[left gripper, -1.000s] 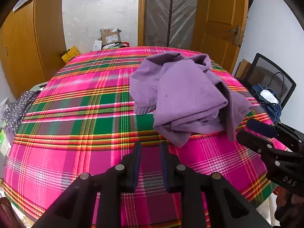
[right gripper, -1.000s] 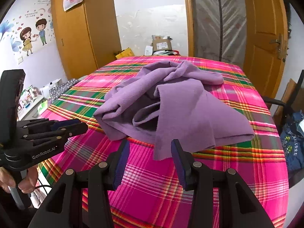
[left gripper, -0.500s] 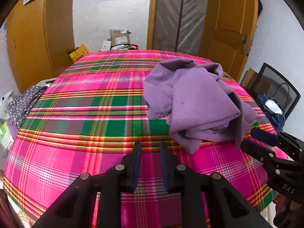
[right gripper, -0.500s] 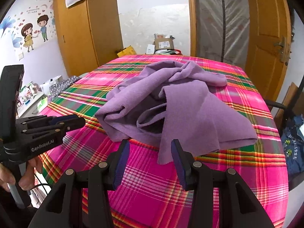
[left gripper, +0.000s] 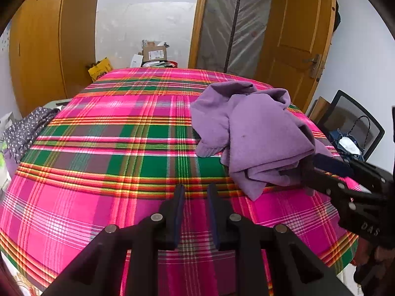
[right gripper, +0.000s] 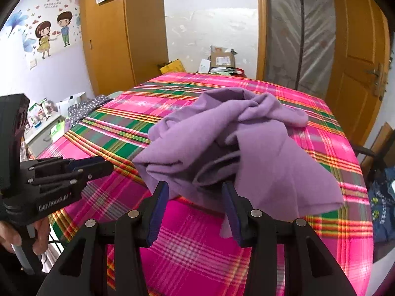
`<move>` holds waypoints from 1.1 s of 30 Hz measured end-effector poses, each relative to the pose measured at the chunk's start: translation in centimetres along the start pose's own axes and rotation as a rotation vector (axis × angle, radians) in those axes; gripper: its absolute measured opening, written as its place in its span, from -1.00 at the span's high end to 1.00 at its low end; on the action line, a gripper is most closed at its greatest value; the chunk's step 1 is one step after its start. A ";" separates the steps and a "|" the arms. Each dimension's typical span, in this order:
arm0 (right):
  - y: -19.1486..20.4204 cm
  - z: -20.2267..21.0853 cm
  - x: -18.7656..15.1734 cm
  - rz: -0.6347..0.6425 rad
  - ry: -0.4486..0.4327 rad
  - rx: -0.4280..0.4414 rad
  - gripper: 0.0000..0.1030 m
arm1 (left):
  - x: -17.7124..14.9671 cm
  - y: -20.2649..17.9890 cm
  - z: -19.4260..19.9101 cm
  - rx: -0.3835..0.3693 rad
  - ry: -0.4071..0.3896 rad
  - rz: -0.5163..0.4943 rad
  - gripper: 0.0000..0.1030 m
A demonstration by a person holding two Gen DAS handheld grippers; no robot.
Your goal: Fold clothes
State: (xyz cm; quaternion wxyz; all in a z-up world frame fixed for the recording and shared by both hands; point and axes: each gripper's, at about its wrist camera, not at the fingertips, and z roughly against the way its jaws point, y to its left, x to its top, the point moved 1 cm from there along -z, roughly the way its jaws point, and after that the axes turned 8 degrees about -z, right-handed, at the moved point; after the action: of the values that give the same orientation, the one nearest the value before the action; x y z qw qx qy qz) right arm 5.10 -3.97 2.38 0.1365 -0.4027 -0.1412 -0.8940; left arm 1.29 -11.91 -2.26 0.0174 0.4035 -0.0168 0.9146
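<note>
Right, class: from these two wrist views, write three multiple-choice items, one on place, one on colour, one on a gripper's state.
1. Where does the garment lie?
A on the plaid cloth
B on a chair
C on the floor

2. What colour is the garment?
A yellow
B purple
C white

3. The right hand-held gripper is:
A shut on the garment
B out of view
C open at the garment's near edge

Answers: 1 A, it rests on the plaid; 2 B, plainly purple; 3 C, its jaws stand apart.
</note>
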 end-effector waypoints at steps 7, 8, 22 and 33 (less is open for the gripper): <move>1.1 -1.6 1.5 0.028 -0.003 0.024 0.09 | 0.0 0.3 -0.2 -0.024 0.007 0.003 0.62; 1.3 -1.7 1.7 0.036 -0.008 0.033 0.09 | 0.0 0.4 -0.2 -0.028 0.009 0.007 0.62; -5.0 1.6 5.3 -0.084 -0.210 -0.145 0.84 | 0.3 0.9 -0.3 -0.085 0.005 0.040 0.62; -10.6 2.1 4.3 -0.161 -0.153 -0.341 0.63 | 0.3 0.6 -1.0 -0.093 0.030 0.037 0.62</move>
State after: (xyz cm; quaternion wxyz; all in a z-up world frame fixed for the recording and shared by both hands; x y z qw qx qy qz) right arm 0.02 6.02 5.50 -0.0167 -0.4743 -0.0292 -0.8797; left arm 0.35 -12.46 -2.68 0.0194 0.3882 -0.0667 0.9190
